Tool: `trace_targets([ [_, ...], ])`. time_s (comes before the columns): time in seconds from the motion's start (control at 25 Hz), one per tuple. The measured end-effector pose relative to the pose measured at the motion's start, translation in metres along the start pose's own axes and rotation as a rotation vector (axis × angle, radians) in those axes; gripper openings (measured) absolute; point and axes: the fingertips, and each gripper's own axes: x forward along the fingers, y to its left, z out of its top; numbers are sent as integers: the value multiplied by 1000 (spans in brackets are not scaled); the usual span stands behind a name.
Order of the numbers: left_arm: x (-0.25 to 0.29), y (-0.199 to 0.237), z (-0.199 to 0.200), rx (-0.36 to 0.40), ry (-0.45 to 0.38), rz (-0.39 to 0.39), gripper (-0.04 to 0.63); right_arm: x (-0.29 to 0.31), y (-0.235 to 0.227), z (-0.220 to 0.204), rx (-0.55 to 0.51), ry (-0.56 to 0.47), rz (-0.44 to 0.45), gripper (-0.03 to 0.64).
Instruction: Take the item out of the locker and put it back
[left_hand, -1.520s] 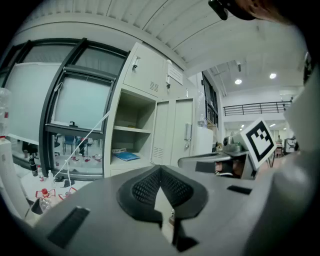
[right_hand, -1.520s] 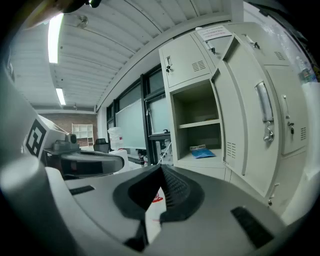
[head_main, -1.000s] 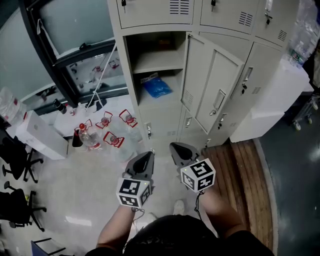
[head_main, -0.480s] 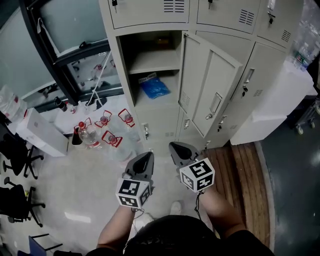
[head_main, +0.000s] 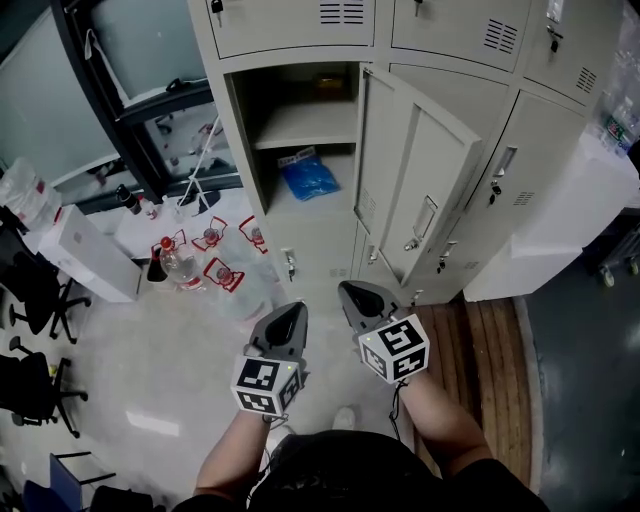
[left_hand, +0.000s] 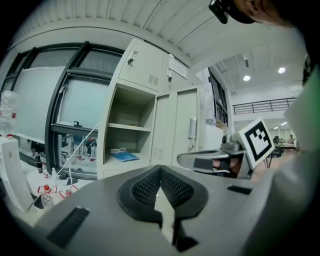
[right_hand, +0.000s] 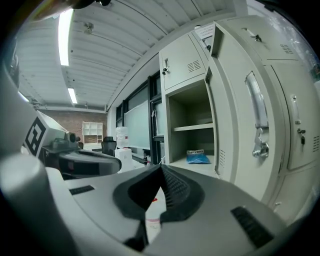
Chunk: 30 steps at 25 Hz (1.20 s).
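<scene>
Locker: one compartment open, its door swung out to the right. Blue packet lies flat on the compartment's bottom, under the inner shelf, toward the bottom's right edge. A white label strip sits just behind it. Left tongs and right tongs — both closed, tips together, nothing between them — held side by side in front of the locker, well apart from the packet.
</scene>
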Motion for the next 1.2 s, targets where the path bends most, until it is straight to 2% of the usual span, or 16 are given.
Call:
trace_targets([
  [0.36, 15, 0, 5, 15, 5, 30, 5, 4, -14, 11, -28, -14, 20, -3],
  [0.68, 35, 11, 10, 19, 9, 22, 5, 23, -26, 17, -35, -15, 20, -3],
  [1.2, 69, 74, 15, 7, 19, -25, 5, 100, -43, 30, -100, 28, -36, -3],
])
